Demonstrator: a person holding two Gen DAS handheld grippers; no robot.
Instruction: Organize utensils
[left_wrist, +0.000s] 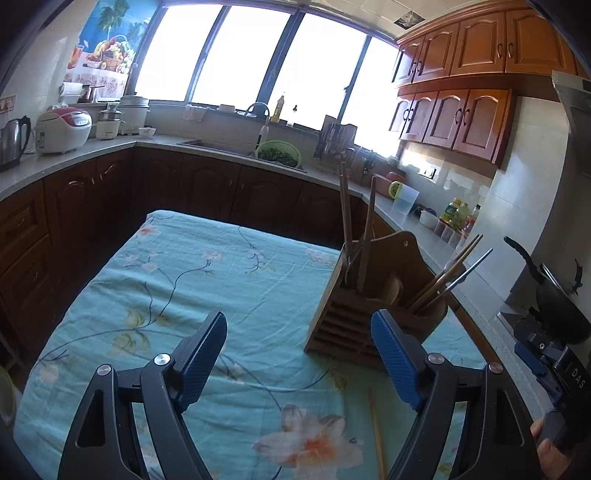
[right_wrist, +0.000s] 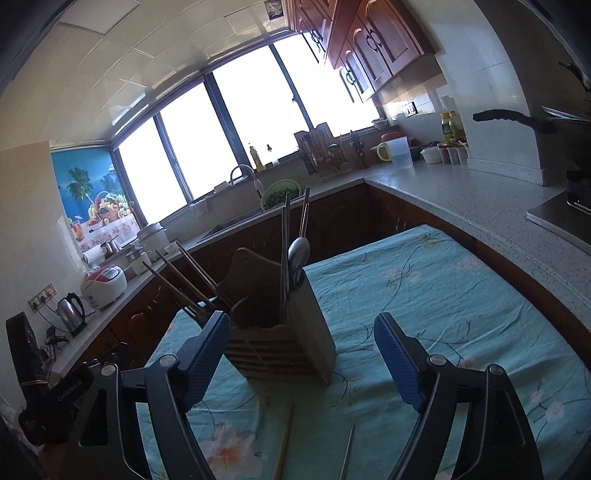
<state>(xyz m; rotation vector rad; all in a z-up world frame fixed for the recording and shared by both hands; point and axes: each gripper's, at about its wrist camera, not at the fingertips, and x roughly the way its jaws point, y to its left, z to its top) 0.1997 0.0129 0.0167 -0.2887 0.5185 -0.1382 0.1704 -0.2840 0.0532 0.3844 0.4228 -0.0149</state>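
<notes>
Before the holder | both claws gape empty: left, right | wooden chopstick and metal one lie loose on the cloth | holder already stocked with chopsticks and spoon | nearly done, two left

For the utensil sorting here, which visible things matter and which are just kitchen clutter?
Job items:
wooden utensil holder
chopsticks in holder
spoon
loose chopstick
thin metal stick

Clutter:
kettle
rice cooker
green colander
measuring jug

Blown-out windows, dim foreground, fisheye edges
</notes>
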